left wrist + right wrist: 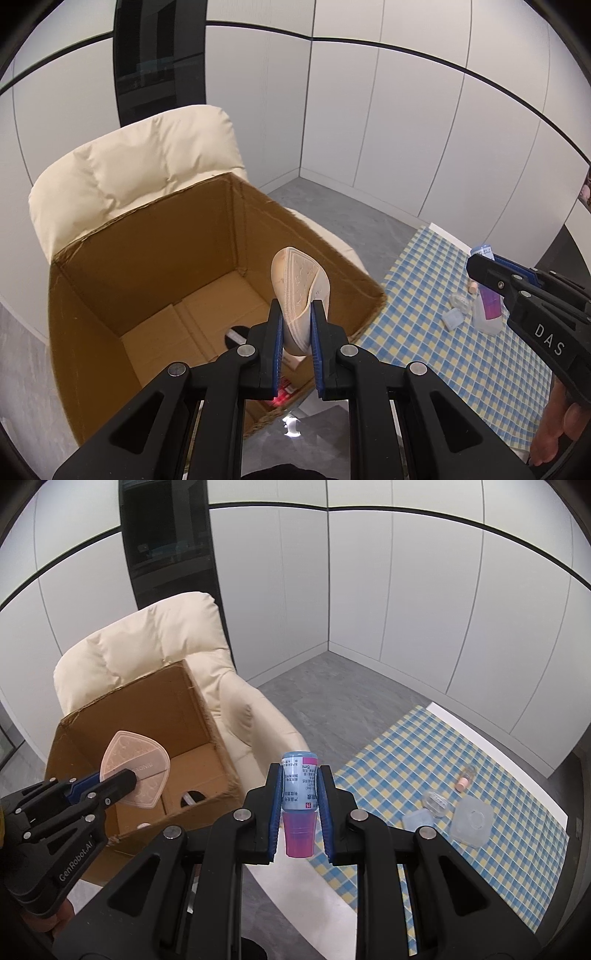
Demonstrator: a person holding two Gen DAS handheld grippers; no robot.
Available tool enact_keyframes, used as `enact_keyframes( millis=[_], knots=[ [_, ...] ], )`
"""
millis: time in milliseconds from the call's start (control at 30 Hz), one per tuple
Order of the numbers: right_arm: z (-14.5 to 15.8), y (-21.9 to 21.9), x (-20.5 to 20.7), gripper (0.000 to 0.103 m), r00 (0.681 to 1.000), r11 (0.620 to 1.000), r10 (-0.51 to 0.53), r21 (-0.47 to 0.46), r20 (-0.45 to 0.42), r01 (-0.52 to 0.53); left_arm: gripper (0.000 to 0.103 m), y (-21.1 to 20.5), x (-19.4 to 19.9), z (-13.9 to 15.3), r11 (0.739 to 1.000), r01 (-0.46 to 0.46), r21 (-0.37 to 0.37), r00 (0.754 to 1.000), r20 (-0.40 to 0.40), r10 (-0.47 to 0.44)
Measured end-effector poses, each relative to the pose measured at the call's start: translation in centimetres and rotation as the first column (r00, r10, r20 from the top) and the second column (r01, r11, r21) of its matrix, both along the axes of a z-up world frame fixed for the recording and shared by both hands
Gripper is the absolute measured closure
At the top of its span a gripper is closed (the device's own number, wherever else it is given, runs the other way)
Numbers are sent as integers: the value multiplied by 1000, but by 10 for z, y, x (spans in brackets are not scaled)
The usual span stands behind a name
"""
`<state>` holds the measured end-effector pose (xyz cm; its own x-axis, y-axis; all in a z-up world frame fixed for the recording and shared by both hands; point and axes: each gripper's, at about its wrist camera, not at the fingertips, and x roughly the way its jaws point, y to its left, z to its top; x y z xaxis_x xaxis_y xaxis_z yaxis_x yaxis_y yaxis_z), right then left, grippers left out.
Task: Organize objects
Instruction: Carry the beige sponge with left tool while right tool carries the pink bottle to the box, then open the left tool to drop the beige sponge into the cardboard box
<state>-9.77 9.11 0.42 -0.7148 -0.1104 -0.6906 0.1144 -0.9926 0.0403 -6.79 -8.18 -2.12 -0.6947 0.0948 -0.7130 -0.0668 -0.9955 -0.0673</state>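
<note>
The open brown cardboard box (147, 295) stands on the cream padded armchair (129, 166), a few small items on its floor, and above its near right corner the left gripper (297, 325) is clamped on a beige shield-shaped flat pad (299, 291). From the right wrist, the right gripper (299, 794) is closed on a small blue-labelled bottle with a pink cap (299, 801) over the near left edge of the blue-and-yellow checked tablecloth (388, 775). Clear plastic cases (472, 821) and a tiny pink-capped vial (464, 779) lie near its right edge.

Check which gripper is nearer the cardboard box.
Left. The left gripper, shut on a beige case, sits over the cardboard box opening. The right gripper, shut on a small bottle, is off to the side, nearer the checkered tablecloth.
</note>
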Motion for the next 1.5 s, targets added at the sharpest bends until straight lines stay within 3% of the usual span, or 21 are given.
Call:
enact_keyframes(
  millis=[833, 1500],
  knots=[
    [-5, -70, -2, 84, 990, 990, 142, 10, 3, -142, 89, -54, 6, -9, 992, -125, 4, 991, 44, 124],
    [-29, -136, -9, 84, 961, 961, 274, 18, 34, -275, 84, -103, 14, -22, 968, -251, -19, 964, 85, 252]
  ],
)
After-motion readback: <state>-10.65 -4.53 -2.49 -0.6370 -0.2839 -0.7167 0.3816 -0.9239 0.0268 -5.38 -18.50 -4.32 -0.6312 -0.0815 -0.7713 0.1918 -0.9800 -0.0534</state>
